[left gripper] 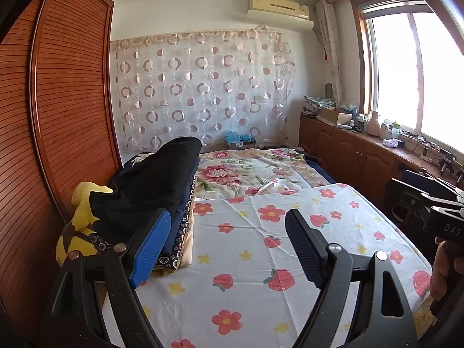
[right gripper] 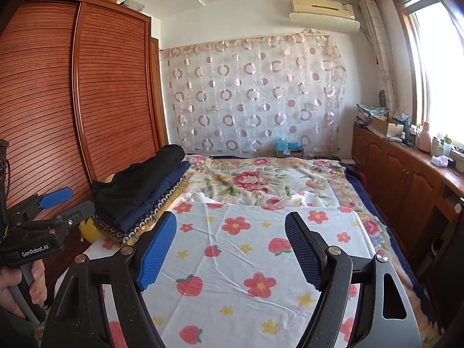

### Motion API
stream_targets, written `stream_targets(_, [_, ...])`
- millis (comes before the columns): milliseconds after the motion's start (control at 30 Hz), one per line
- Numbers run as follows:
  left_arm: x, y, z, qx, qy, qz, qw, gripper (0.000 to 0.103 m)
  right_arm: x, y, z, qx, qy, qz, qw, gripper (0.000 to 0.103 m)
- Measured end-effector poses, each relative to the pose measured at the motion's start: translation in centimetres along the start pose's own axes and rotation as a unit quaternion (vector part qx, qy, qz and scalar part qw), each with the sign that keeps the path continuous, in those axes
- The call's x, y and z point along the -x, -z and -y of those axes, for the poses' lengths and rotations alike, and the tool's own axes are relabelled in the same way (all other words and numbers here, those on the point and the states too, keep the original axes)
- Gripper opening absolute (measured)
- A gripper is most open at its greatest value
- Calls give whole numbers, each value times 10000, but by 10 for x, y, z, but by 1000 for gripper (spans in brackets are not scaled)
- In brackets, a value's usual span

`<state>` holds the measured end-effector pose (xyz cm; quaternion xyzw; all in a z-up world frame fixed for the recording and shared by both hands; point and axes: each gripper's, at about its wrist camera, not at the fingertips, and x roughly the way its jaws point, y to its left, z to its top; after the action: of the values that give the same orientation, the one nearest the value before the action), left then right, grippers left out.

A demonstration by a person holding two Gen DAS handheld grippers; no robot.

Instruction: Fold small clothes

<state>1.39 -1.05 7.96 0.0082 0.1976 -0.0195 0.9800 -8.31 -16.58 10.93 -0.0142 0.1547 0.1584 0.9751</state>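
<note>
Home bedroom — bed [right gripper: 261,261] with floral sheet, slatted wooden wardrobe [right gripper: 87,87], wall air conditioner [right gripper: 322,7], curtained window [left gripper: 411,72]

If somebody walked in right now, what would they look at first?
Probably the white sheet with red flowers and strawberries, spread across the near end of the bed. Next, the stack of dark folded clothes on its left edge, beside the tall wooden wardrobe. Both the left gripper and right gripper hover open over the sheet, holding nothing.
</note>
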Motion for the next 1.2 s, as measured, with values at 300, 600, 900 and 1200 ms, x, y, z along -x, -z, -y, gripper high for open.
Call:
stream_targets(300, [2, 0, 0, -14, -25, 42, 10000, 82, 3, 3, 13, -24, -11, 0, 10000, 79])
stream_targets(600, [3, -1, -1, -17, -31, 58, 10000, 82, 2, 3, 16, -1, -2, -5, 10000, 79])
stream_targets(900, [6, -3, -2, 12, -49, 75, 10000, 82, 1, 3, 21, 14, -9, -21, 10000, 79])
stream_targets(1200, [7, -3, -4, 15, -56, 71, 10000, 82, 0, 3, 28, 17, -30, -25, 10000, 79])
